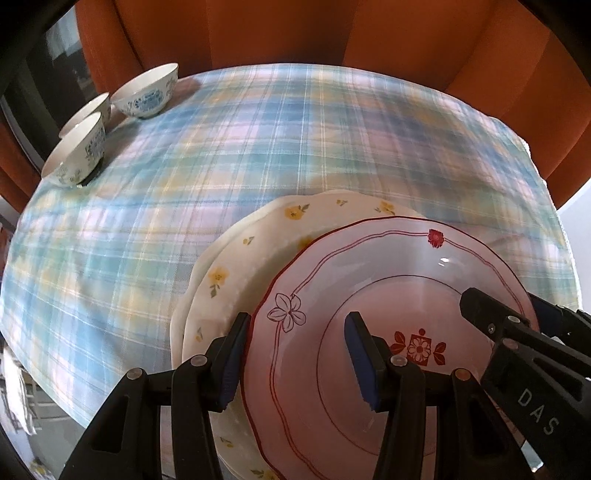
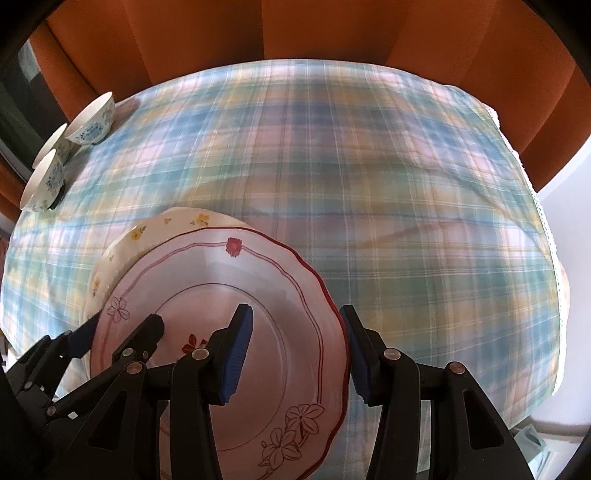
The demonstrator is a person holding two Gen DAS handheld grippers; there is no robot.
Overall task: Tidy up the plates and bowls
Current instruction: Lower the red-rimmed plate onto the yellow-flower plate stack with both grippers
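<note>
A plaid tablecloth (image 1: 258, 155) in blue, pink and yellow covers the table, with orange curtains (image 1: 258, 33) behind it; near its front edge lies a cream plate with yellow flowers (image 1: 236, 273), and a pink plate with a red rim (image 1: 388, 306) sits over it, shifted to one side; three small blue-patterned bowls (image 1: 144, 94) stand together at the far left corner, well apart from the plates; the left gripper (image 1: 297, 354) pinches the left rim of the pink plate between its blue pads; the right gripper (image 2: 295, 350) pinches the opposite rim.
</note>
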